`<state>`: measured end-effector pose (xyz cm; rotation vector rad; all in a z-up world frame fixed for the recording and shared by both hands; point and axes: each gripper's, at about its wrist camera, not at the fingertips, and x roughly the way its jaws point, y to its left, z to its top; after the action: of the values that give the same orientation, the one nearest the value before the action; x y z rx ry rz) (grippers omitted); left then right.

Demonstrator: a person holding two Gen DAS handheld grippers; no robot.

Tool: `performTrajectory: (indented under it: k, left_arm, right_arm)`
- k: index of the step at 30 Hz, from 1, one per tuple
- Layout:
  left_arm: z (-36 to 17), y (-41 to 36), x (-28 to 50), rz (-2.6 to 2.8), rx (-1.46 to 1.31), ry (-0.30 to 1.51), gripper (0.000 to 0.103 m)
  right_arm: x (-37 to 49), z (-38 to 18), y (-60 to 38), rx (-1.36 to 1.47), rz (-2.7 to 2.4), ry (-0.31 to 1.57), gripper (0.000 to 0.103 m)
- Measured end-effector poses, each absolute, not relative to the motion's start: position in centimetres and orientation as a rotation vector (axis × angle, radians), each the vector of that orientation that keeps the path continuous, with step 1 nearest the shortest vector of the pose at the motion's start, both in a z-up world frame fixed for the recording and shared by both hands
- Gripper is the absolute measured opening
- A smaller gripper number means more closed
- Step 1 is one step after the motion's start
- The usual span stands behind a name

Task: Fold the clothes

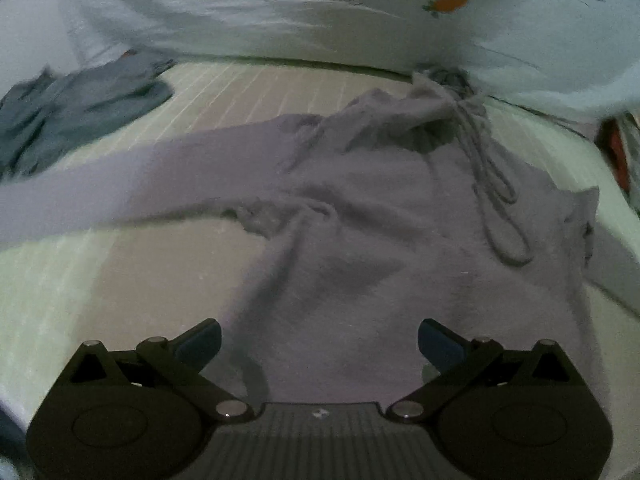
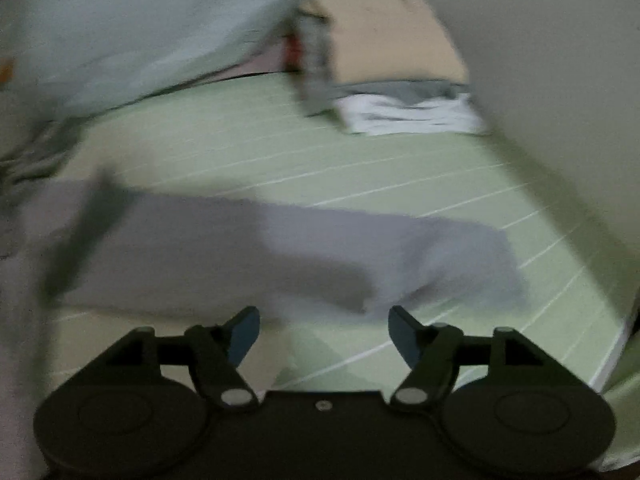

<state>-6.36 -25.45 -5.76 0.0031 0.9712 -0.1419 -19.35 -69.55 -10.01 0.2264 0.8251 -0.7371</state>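
Presently the lilac hoodie (image 1: 360,216) lies spread on the green striped mattress (image 2: 360,152), one sleeve (image 2: 280,248) blurred. Left gripper (image 1: 319,342) and right gripper (image 2: 324,334) both stand apart, holding nothing. Folded stack (image 2: 392,68) indistinct; grey garment (image 1: 72,112) cut off.

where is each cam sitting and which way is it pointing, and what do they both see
Left wrist: sits on the left gripper, angled down over the lilac hoodie spread on the green striped mat; only its own open fingers show, nothing between them.
Right wrist: sits on the right gripper, angled down at the hoodie's outstretched sleeve, with a stack of folded clothes beyond; its own open fingers show, empty.
Shared: the lilac hoodie, the green mat and the pale sheet behind.
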Motion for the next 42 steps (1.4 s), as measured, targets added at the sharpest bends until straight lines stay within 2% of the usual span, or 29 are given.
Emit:
performTrajectory:
  k: [2,6,10,19,23,31,33,35,36,42]
  left_arm:
    - [-5.4,-27.1,-7.8,-0.098,-0.031,0.961,0.103]
    - [-4.9,-30.2,-10.6,-0.025,-0.03,0.971,0.103]
    - [-4.5,-32.4,-12.6,-0.003,0.016,0.994,0.103]
    - [-4.0,-34.5,-12.9,0.037,0.048,0.987,0.103]
    - [-4.3,-34.8,-12.9,0.033,0.067,0.991,0.103]
    - [-3.9,-32.5,-12.5,0.058,0.084,0.991,0.103]
    - [-3.8,-31.3,-12.1,0.075,0.076,0.994,0.103]
    - [-3.8,-29.5,-11.4,0.093,0.06,1.005,0.103]
    - [-3.8,-28.7,-11.1,0.1,0.054,1.009,0.103]
    - [-4.3,-23.3,-9.3,0.094,0.0,1.002,0.103]
  right_arm:
    - [-20.4,-10.1,-73.4,0.232,-0.756,0.799,0.078]
    - [-21.4,-11.1,-79.2,0.278,-0.736,0.823,0.078]
    - [-21.5,-12.3,-81.2,0.207,-0.68,0.89,0.077]
    - [-26.1,-12.3,-85.4,0.131,-0.837,0.873,0.076]
    - [-28.0,-12.2,-88.2,0.222,-0.859,0.865,0.085]
    - [-26.6,-12.0,-87.3,0.21,-0.925,0.903,0.086]
    - [-26.2,-11.8,-86.6,0.185,-0.943,0.911,0.089]
    - [-25.4,-11.5,-85.6,0.17,-0.951,0.894,0.098]
    - [-25.0,-11.3,-85.1,0.172,-0.948,0.88,0.1]
    - [-21.2,-9.9,-77.0,0.216,-0.817,0.826,0.1]
